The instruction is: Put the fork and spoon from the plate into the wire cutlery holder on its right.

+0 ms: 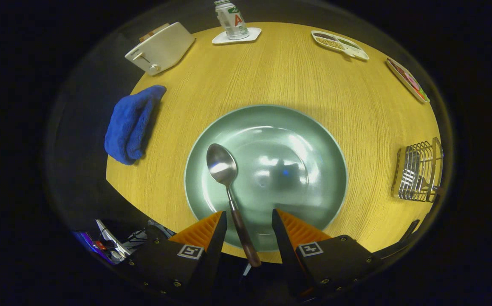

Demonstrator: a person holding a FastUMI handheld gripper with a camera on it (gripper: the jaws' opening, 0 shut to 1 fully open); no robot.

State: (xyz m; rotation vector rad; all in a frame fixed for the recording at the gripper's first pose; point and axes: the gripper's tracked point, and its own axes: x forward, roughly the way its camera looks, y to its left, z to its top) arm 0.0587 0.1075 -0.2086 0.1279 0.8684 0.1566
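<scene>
Spoon on the plate, gripper open around its handle.

The spoon (pixel 228 191) lies left of centre on the green plate (pixel 314 140); the gripper (pixel 249 221) stands wide, gripping nothing. Light, stiff and likely slippery, it is best pinched at the dark handle. The wire cutlery holder (pixel 418 172) waits far right.

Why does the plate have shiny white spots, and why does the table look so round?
Gripper view: the spots on the plate are glare from lights above; the spoon bowl glints too; the fisheye lens bends the table edge round; the open tool straddles the spoon handle.
</scene>
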